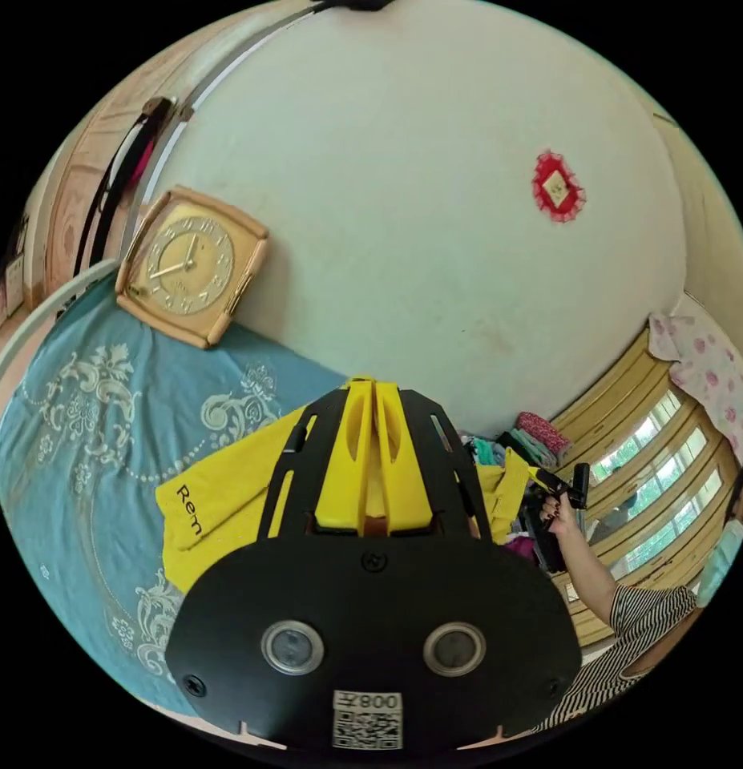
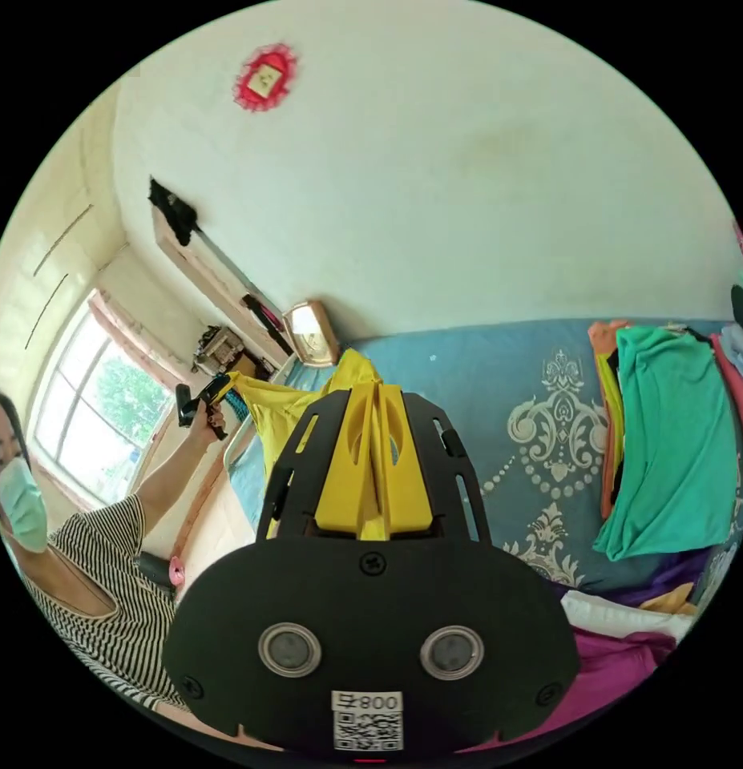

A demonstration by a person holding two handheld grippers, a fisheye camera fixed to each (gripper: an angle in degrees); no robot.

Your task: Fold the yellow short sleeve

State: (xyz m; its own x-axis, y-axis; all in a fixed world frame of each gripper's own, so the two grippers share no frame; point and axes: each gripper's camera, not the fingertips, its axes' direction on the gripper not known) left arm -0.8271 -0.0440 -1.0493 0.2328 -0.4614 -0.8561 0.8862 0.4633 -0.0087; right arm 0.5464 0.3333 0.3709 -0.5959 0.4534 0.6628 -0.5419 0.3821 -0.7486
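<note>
The yellow short-sleeve shirt [image 1: 219,505] hangs stretched in the air above a blue patterned bedspread [image 1: 82,424], black lettering on one edge. My left gripper [image 1: 374,394] is shut on one part of it, with cloth pinched between its yellow jaws. Further along the shirt, a hand holds my right gripper [image 1: 557,485], where the cloth ends. In the right gripper view, my right gripper [image 2: 377,394] is also shut on the shirt [image 2: 287,408], which runs away to my left gripper [image 2: 211,392] in the person's raised hand.
A square wooden clock [image 1: 191,264] leans on the white wall at the bed's edge. Folded green and orange garments [image 2: 676,448] and other clothes [image 2: 627,641] lie on the bedspread [image 2: 483,384]. A person in a striped top [image 2: 107,593] stands by the window [image 2: 107,400].
</note>
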